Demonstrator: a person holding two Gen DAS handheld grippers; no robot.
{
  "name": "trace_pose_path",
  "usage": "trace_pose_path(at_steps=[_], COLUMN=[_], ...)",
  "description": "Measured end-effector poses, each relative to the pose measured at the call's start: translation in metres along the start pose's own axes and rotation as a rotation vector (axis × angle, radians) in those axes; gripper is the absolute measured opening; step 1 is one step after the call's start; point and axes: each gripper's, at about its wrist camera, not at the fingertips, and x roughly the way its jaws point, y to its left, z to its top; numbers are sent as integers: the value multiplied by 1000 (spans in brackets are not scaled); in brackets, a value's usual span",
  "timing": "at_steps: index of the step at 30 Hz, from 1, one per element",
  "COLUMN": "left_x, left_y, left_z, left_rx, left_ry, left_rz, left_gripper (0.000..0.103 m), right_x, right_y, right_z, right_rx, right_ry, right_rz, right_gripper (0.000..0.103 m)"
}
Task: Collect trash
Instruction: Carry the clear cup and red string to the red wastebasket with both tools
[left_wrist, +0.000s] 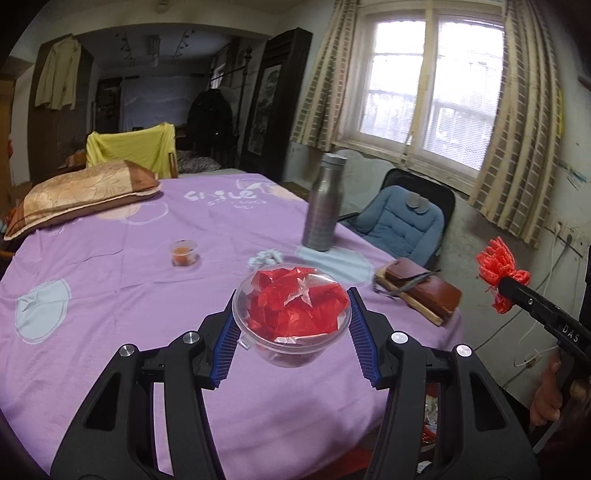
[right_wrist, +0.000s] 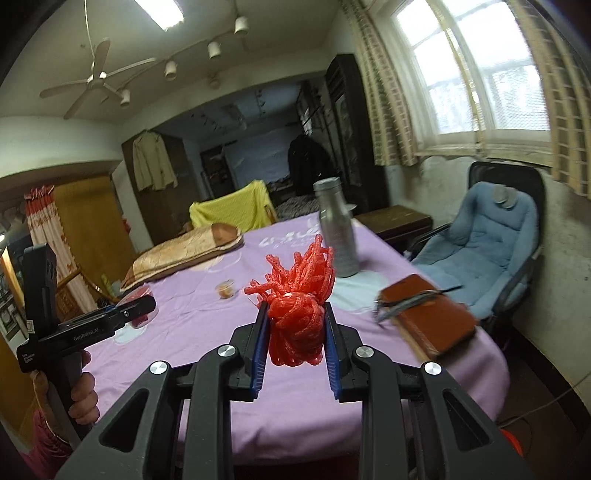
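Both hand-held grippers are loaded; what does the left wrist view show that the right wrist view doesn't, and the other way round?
Only the left wrist view: the crumpled white tissue on the purple cloth, and the clear bowl of red wrappers seen clearly between the left hand-held gripper pads.

Only the right wrist view: the ceiling fan, and the right hand-held gripper clamping the red foam net from both sides.

Both: the metal bottle, small orange cup, brown wallet, pillow.

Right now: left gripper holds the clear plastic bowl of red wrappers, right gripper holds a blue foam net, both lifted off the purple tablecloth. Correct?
One error: the foam net in the right gripper is red, not blue, as the right wrist view shows. The rest stands: the left gripper holds the clear plastic bowl of red wrappers above the purple tablecloth.
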Motion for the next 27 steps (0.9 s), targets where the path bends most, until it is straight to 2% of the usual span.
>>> trace_pose_path(at_steps=[4, 8, 14, 21, 27], left_x=[-8, -11, 3, 42, 76], left_y=[-31, -65, -116, -175, -223], left_z=[-5, -10, -18, -35, -58], left_rx=[37, 63, 138, 220, 295], left_ry=[-6, 11, 55, 162, 246], left_rz=[-45, -123, -203, -301, -361], left_gripper=[55, 55, 55, 55, 55], right_x=[-41, -80, -120, -131, -115], right_y=[-23, -47, -89, -144, -185], right_z=[-9, -21, -40, -71, -107], right_rx=[21, 34, 77, 160, 227], right_ry=[-56, -100, -131, -74, 36], right_rz=[-45, -100, -205, -310, -362], right_gripper=[27, 27, 27, 27, 27])
